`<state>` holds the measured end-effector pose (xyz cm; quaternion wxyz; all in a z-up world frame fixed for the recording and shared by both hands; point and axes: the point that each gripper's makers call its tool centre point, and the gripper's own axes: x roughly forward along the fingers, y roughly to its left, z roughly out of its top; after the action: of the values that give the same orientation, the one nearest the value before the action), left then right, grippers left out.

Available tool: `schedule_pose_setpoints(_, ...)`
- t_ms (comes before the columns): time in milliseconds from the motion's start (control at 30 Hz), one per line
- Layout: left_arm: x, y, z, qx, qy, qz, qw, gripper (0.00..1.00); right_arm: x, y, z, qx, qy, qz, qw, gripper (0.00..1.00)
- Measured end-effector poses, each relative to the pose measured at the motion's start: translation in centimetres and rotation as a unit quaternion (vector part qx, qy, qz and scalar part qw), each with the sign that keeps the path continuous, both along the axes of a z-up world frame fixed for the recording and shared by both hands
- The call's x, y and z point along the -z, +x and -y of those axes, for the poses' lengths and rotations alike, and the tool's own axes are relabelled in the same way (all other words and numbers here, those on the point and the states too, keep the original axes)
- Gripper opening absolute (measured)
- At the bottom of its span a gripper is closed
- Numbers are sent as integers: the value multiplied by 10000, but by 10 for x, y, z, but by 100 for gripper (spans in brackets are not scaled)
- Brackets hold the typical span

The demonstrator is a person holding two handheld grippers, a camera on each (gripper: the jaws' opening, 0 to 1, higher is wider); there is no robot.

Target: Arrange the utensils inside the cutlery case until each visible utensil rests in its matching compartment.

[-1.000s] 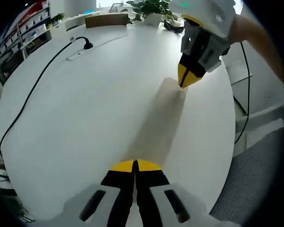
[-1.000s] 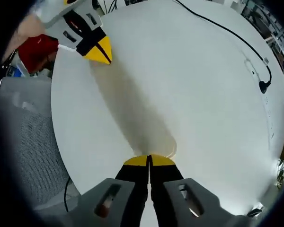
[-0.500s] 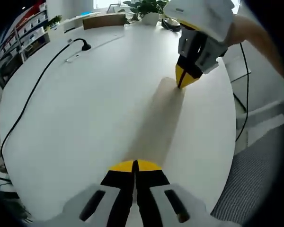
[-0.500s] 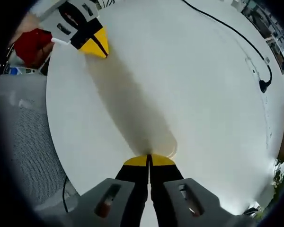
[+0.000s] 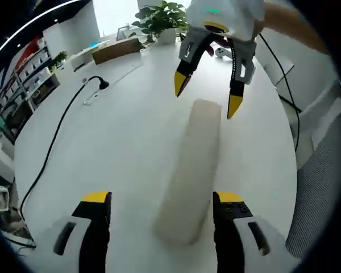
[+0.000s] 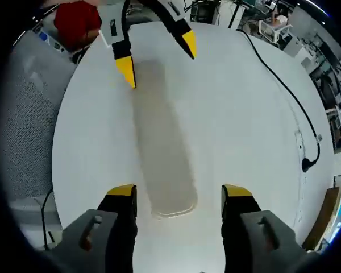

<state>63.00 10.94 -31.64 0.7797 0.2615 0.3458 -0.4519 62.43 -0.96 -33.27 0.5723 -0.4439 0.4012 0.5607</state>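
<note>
A long beige cutlery case (image 5: 194, 156) lies closed on the round white table (image 5: 102, 148), and no utensils can be seen. My left gripper (image 5: 162, 198) is open, its yellow tips either side of the case's near end without touching it. My right gripper (image 5: 207, 98) hangs open over the far end. In the right gripper view the same case (image 6: 162, 142) runs away from my open right gripper (image 6: 179, 191) towards the open left gripper (image 6: 156, 57) at the top.
A black cable with a plug (image 5: 102, 53) crosses the far side of the table, seen also as the cable (image 6: 307, 165). A potted plant (image 5: 162, 17) and a wooden box (image 5: 116, 50) stand at the back. A grey chair (image 6: 23, 131) is beside the table edge.
Both grippers were shut at the two ends of the case; now both are open and drawn back from it. The case lies in the same place.
</note>
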Motion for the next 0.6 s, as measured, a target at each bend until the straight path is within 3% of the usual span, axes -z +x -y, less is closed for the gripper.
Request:
schedule_pose_setpoints(33,2,-3,4,21,-51,-57,10000,99,4,-3,-1,-5,-20,-109,9999,67)
schedule_pose_setpoints(133,18,-21,6,294,167,-438,9985,82,13,-8,-2,-80,-57,-361,9993,65)
schedule_pose_setpoints(200,27,-24,9,367,137,-447,9982,82,19,-16,2,-266,-268,-467,9982,62)
schedule_pose_setpoints(267,35,-27,10,378,36,-540,9978,80,25,-17,6,-555,-471,-371,9967,56)
schedule_pose_setpoints(333,45,-35,3,527,334,-709,9955,70,28,-16,7,-404,-471,-359,9974,52)
schedule_pose_setpoints(367,45,-34,0,771,435,-482,9949,69,29,-14,7,-225,-403,-301,9985,49)
schedule_pose_setpoints(400,42,-32,7,587,152,-494,9969,66,29,-13,8,-120,-394,-284,9987,41)
schedule_pose_setpoints(433,41,-32,9,410,109,-544,9976,66,29,-15,12,-14,-417,-279,9987,41)
schedule_pose_setpoints(467,41,-32,9,399,105,-515,9978,63,29,-16,10,-153,-329,-324,9988,41)
schedule_pose_setpoints(600,40,-39,5,445,246,-551,9972,49,28,-28,7,-67,-251,-284,9993,41)
